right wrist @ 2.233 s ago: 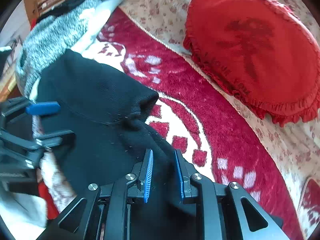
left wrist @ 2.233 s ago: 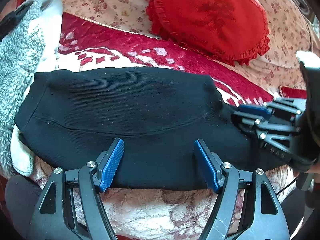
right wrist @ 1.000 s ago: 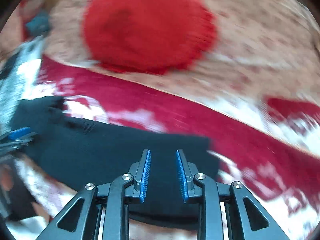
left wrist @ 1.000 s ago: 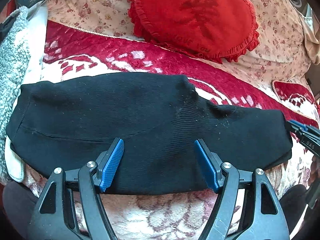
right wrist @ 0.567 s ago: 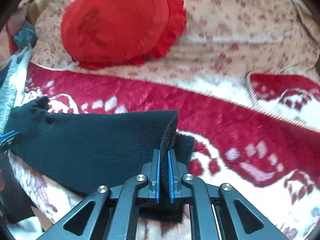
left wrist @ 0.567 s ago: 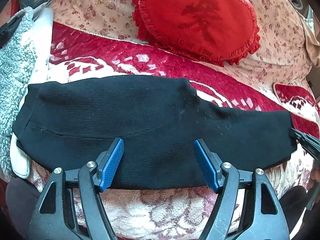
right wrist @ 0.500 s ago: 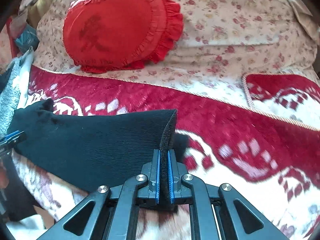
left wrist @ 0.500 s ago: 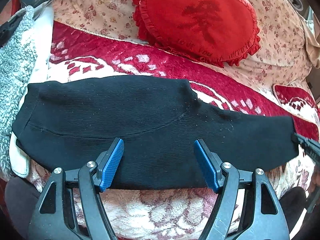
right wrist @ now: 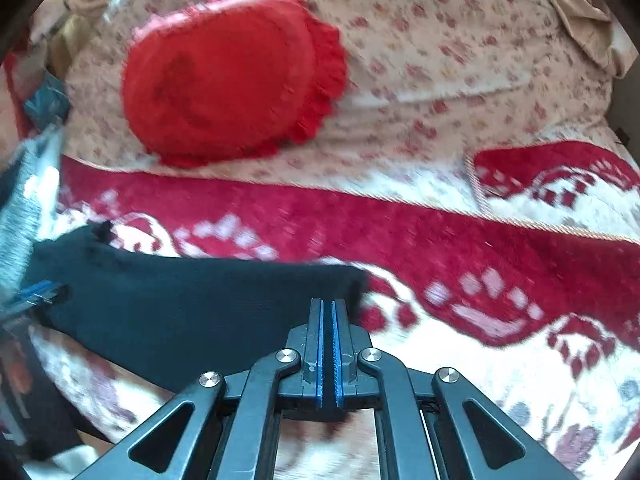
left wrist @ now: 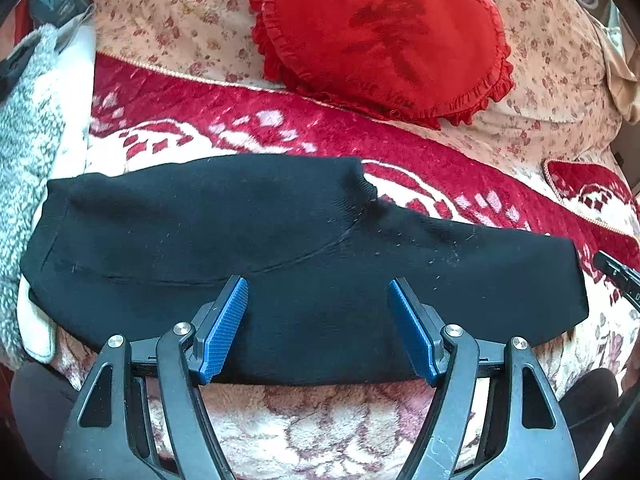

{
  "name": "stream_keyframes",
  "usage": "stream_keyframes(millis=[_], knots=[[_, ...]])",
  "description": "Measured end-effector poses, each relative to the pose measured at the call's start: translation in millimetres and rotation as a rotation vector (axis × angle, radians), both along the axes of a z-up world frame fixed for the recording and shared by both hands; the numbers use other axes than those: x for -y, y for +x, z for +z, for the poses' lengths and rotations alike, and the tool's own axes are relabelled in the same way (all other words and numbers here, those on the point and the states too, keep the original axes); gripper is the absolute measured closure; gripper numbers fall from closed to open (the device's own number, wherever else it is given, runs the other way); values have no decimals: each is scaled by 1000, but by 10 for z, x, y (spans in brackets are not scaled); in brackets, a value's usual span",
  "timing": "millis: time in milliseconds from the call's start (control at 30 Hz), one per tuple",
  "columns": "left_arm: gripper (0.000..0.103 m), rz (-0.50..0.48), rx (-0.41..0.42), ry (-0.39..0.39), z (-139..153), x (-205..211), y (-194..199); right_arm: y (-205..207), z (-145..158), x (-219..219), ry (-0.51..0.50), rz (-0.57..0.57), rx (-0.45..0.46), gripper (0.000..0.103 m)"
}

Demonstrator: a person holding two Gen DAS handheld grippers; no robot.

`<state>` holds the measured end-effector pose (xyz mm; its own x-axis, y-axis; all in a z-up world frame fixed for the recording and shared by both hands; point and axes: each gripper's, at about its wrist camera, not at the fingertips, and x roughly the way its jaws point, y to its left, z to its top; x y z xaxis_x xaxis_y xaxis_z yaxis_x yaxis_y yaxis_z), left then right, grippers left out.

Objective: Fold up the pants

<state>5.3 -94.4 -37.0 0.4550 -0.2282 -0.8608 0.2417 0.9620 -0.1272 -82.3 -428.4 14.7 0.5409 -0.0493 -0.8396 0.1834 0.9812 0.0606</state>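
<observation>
Two grippers worked over the black pants (left wrist: pixel 280 248), which lay stretched lengthwise across a red-and-white patterned blanket (left wrist: pixel 432 168), below a red heart-shaped cushion (left wrist: pixel 380 36). The left gripper (left wrist: pixel 318 328) hovered above the pants' near edge, its blue fingers (left wrist: pixel 224 328) spread wide and holding nothing. The right gripper (right wrist: pixel 329 316) had its fingers pressed together at the pants' end; any cloth between them could not be made out.

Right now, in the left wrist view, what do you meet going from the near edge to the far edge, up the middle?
Left gripper → black pants → red patterned blanket → floral sheet
</observation>
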Motion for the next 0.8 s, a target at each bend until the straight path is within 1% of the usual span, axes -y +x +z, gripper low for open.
stream_keyframes(millis=[67, 100, 167, 233, 300, 367, 467, 567, 700, 767, 800], knots=[[30, -9, 11, 4, 11, 66, 6, 39, -19, -118, 41, 45, 8, 100], [30, -13, 15, 5, 10, 88, 12, 92, -81, -187, 49, 69, -5, 100], [30, -24, 23, 18, -11, 151, 28, 194, -248, -281, 23, 90, -52, 100], [30, -34, 22, 35, -54, 213, 54, 241, -358, -296, 13, 81, -72, 100], [30, -42, 9, 50, -124, 271, 100, 280, -465, -210, 39, 40, -84, 100], [30, -42, -3, 57, -188, 306, 150, 313, -530, -104, 38, 4, -93, 100], [30, -38, 13, 85, -236, 366, 212, 374, -554, -29, 52, -10, -89, 100], [30, -42, 15, 101, -254, 407, 275, 485, -568, -37, 25, -3, -90, 100], [30, -36, 8, 86, -222, 382, 274, 523, -537, -45, 11, -6, -99, 100], [30, -35, 7, 81, -187, 362, 243, 471, -497, -44, 21, -20, -99, 98], [30, -35, 7, 77, -166, 353, 224, 426, -464, -57, 28, -25, -98, 95]])
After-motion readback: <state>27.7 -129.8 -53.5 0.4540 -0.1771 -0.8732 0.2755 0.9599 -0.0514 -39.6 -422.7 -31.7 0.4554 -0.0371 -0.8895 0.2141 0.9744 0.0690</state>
